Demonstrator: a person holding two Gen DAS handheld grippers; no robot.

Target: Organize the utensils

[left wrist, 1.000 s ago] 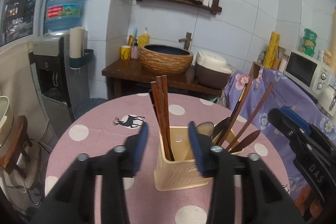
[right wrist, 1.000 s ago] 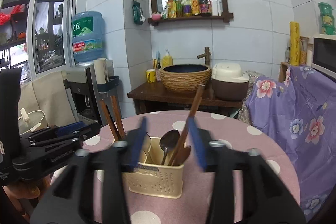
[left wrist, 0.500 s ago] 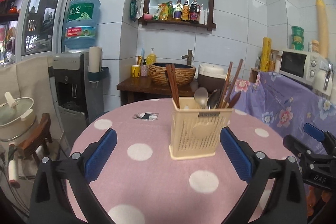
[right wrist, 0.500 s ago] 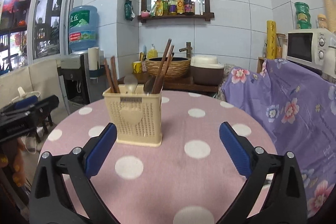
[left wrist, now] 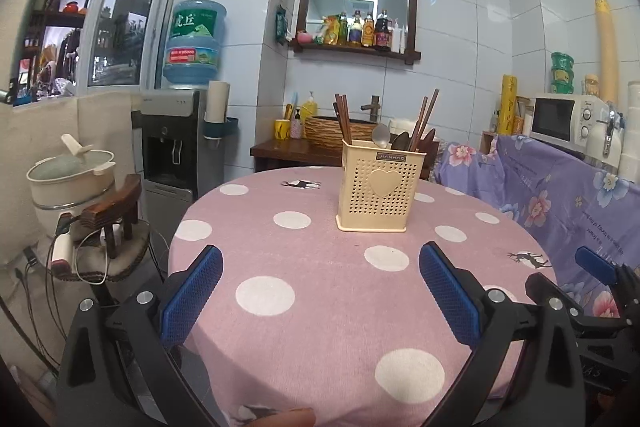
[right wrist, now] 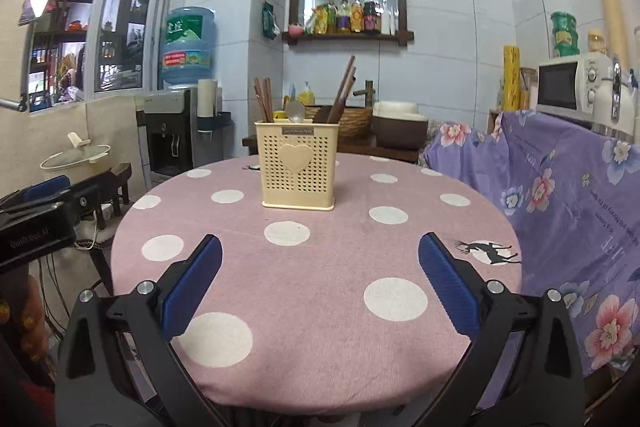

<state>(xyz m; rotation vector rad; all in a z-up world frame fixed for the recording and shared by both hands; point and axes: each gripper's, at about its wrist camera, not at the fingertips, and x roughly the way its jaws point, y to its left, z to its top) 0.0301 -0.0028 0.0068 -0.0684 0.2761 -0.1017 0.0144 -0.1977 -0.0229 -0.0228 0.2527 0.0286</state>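
Note:
A cream perforated utensil holder (left wrist: pixel 378 187) (right wrist: pixel 298 169) with a heart on its front stands upright on the round pink polka-dot table (left wrist: pixel 320 267) (right wrist: pixel 320 259). Brown chopsticks (left wrist: pixel 343 119) (right wrist: pixel 264 101) rise from its left side. A metal spoon (left wrist: pixel 379 136) (right wrist: pixel 295 111) and more dark wooden utensils (left wrist: pixel 422 125) (right wrist: pixel 342 91) stick out on the right. My left gripper (left wrist: pixel 320 291) hangs open over the near table edge, nothing between its blue pads. My right gripper (right wrist: pixel 320 283) is also open and empty, well short of the holder.
A purple floral cloth (right wrist: pixel 560 187) covers furniture on the right, with a microwave (right wrist: pixel 568 87) behind. A water dispenser (left wrist: pixel 172 139), a pot (left wrist: pixel 70 173) and a wooden stool (left wrist: pixel 116 203) stand left of the table. A sink counter (left wrist: pixel 300 151) lies behind it.
Both grippers went from narrow beside the holder to wide open, then drew back toward the near table edge and sank. The holder now looks smaller and farther away.

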